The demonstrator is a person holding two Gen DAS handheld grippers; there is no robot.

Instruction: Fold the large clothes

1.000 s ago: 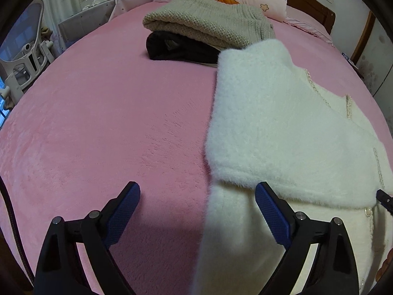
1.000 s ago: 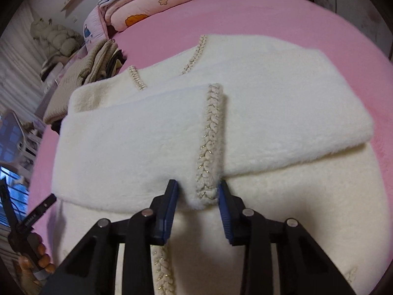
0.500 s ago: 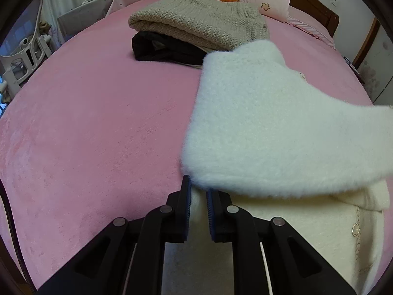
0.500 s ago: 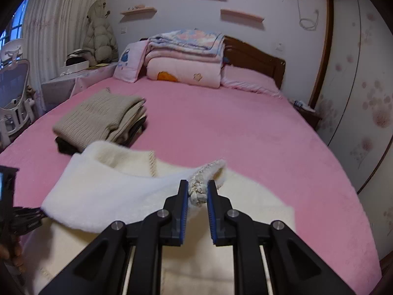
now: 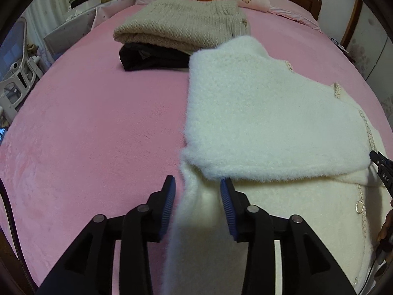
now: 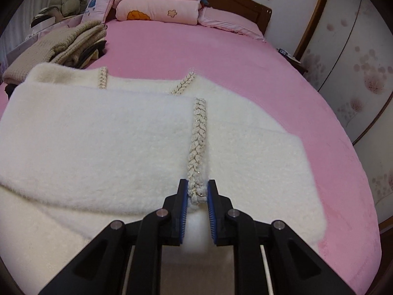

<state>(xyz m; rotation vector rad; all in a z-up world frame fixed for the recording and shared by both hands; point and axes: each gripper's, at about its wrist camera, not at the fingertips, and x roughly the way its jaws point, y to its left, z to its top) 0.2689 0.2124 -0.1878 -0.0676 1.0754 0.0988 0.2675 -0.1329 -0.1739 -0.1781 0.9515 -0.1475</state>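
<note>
A moment ago both grippers were pinched shut on the white cardigan [image 5: 258, 123] and lifting a folded sleeve panel clear of the bed [image 5: 86, 123]; now that panel lies flat across the body of the garment, and the left gripper [image 5: 197, 188] has sprung apart, its blue pads straddling the cardigan's near left edge without gripping it. The right gripper [image 6: 197, 193] has lowered too, and the room view it had from higher up has given way to a close look along the cloth. Its pads sit narrowly apart on either side of the end of the braided trim [image 6: 197, 145], touching or nearly touching it, so the pinch looks to be loosening, though a light hold cannot be ruled out. This reads as one fold just laid down, with the sleeve crossing the chest and the lower part of the garment yet to be brought up. The cardigan rests spread on the pink bed, just beside a stack made of a beige knit [image 5: 181, 28] on a black garment [image 5: 149, 57]. Both grippers are held low, pointing forward over the near hem, the left at the left edge, the right at the middle.
</note>
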